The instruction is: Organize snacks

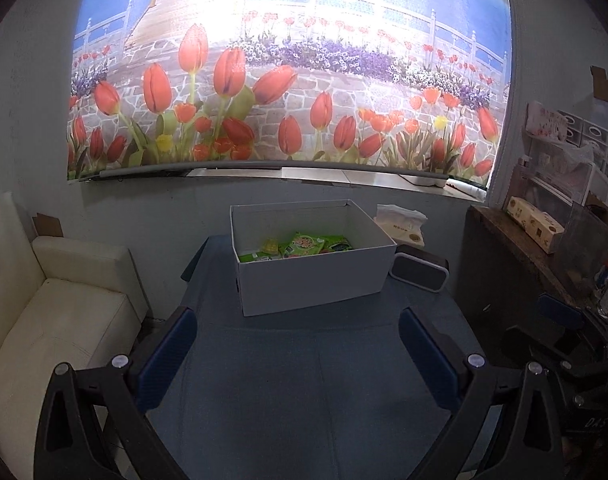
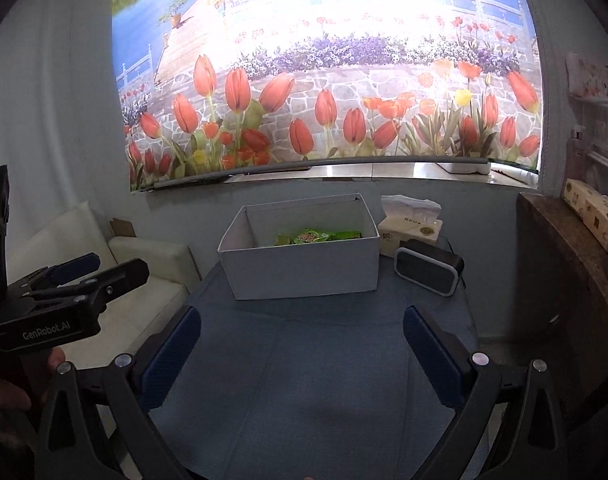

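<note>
Both my grippers, left gripper [image 1: 298,354] and right gripper [image 2: 302,354], stand wide and empty. Snacks [image 1: 300,245] lie inside the box [image 1: 315,280] at twelve o'clock; sorting appears complete, so next I withdraw.

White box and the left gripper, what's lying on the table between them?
Nothing: only bare blue tablecloth runs from the open left gripper to the white box. The left wrist view shows this; the snacks sit inside the box.
</note>
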`<state>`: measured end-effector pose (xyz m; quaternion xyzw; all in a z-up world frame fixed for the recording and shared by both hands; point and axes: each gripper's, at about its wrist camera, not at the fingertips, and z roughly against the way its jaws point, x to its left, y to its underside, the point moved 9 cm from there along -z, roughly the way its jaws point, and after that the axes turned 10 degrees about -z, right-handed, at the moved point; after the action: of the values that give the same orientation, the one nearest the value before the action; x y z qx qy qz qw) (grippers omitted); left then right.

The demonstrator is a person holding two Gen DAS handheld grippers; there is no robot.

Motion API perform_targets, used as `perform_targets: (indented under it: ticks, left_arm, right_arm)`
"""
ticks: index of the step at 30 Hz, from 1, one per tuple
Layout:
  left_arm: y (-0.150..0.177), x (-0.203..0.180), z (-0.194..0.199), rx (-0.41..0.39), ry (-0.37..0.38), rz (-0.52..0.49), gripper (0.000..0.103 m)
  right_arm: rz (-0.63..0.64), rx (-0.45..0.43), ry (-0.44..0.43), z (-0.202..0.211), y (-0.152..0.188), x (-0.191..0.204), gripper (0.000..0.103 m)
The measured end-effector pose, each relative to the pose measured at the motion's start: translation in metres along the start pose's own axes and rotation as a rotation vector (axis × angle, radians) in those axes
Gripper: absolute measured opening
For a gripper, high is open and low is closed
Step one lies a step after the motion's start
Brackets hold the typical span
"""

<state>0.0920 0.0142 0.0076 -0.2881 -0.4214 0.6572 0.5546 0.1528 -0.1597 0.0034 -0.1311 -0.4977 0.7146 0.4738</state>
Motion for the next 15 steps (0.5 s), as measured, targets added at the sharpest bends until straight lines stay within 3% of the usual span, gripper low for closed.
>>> perform_targets:
  ticks: [15]
  left_arm:
    - [0.005, 0.005, 0.03, -0.01, 0.014, 0.009, 0.103]
  right_arm:
    - [0.015, -0.01, 0.003, 0.018, 0.004, 0.006, 0.103]
